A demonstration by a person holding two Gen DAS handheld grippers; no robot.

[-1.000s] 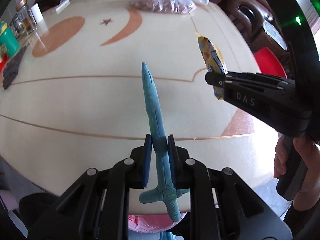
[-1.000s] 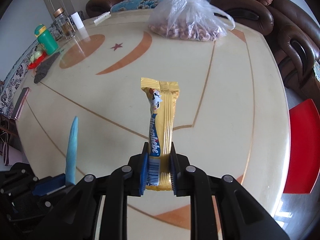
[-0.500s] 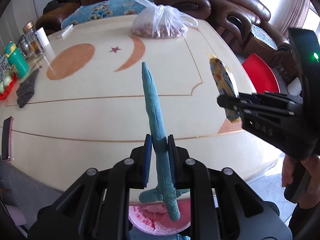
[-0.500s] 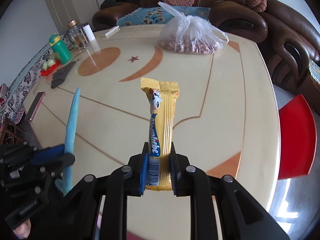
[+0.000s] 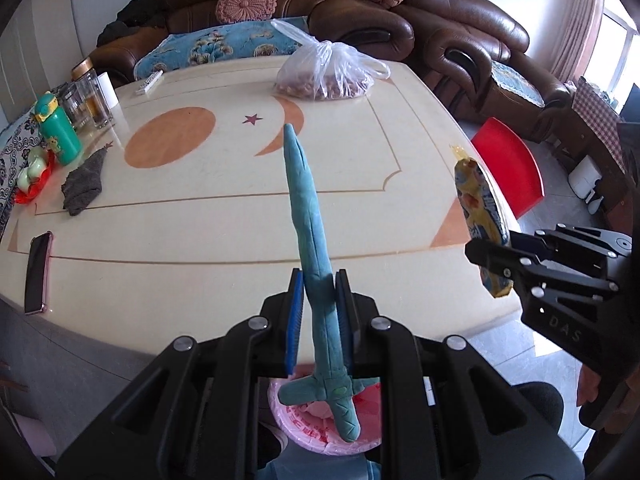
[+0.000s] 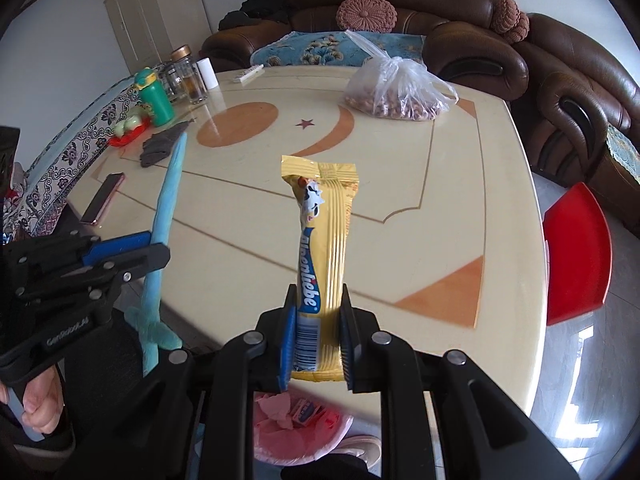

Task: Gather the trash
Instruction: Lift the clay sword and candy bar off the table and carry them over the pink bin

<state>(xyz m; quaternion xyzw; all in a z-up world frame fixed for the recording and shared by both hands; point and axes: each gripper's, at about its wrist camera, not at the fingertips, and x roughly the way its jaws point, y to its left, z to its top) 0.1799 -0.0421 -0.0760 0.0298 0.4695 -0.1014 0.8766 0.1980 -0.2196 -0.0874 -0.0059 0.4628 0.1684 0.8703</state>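
The table [image 6: 460, 184] is glossy and smooth, cream with orange inlay, catching window glare near the jars [image 6: 188, 76], which are clear glass. The wrapper [image 6: 326, 248] is shiny yellow foil-like plastic, creased along its length. The blue sword [image 5: 310, 240] looks matt and soft, like moulded clay or rubber, with dull ridges. Both grippers are matt black plastic with blue pads [image 5: 295, 320] and bright metal screws. The bag [image 5: 330, 70] is thin, crinkled clear plastic. The sofa [image 6: 472, 36] is shiny brown leather; the cloth [image 5: 84, 182] is rough grey fabric.
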